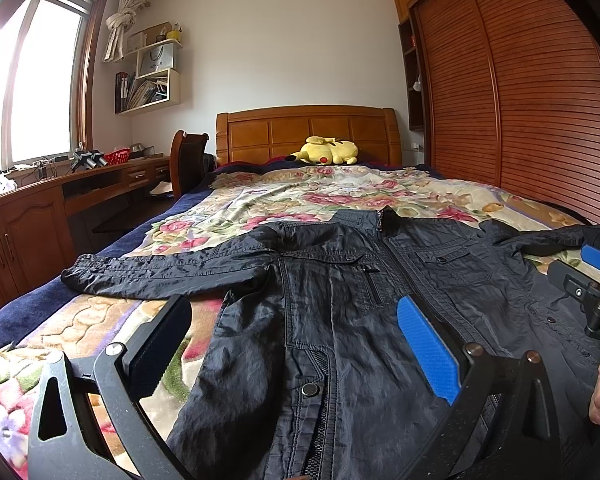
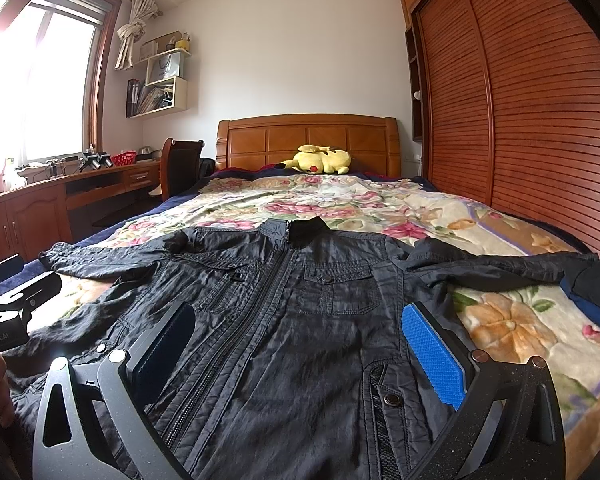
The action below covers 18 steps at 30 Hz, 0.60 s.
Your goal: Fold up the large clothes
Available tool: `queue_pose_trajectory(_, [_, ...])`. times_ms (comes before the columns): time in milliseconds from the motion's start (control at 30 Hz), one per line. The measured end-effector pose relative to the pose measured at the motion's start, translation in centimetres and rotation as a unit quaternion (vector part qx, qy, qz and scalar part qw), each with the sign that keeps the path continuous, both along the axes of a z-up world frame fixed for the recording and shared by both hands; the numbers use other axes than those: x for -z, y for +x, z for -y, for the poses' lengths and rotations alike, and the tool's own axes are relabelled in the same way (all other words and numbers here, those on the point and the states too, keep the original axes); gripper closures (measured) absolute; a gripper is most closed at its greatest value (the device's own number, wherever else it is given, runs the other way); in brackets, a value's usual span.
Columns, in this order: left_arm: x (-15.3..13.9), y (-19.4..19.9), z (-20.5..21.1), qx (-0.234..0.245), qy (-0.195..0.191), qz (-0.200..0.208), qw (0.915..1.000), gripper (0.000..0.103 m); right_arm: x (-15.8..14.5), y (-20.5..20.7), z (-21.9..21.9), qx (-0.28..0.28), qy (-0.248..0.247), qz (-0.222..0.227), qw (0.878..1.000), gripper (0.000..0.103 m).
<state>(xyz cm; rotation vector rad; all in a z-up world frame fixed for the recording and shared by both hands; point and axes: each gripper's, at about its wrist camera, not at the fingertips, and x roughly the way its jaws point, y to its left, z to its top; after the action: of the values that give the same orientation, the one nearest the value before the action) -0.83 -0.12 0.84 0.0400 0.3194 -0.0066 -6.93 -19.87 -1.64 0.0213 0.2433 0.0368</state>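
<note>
A large black zip-up jacket (image 1: 340, 288) lies flat, front up, on the floral bedspread (image 1: 292, 196), both sleeves spread out to the sides. It also shows in the right wrist view (image 2: 284, 300). My left gripper (image 1: 292, 344) is open and empty, hovering low over the jacket's left half near the hem. My right gripper (image 2: 296, 352) is open and empty over the jacket's right half. The right gripper also shows at the right edge of the left wrist view (image 1: 596, 276), and the left gripper at the left edge of the right wrist view (image 2: 8, 304).
A yellow plush toy (image 1: 328, 151) lies by the wooden headboard (image 1: 308, 132). A wooden desk (image 1: 80, 188) and chair (image 1: 186, 160) stand left of the bed. A slatted wardrobe (image 1: 520, 100) runs along the right side. A dark bundle (image 2: 596, 280) lies at the bed's right edge.
</note>
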Motion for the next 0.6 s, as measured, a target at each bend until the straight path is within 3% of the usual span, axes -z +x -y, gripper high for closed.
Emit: queue_pose_trajectory(600, [-0.41,0.12,0.28,0.004,-0.002,-0.002,1.0000,0.000,0.07,0.02,-0.11,0.000,0.000,-0.001,1.000,0.000])
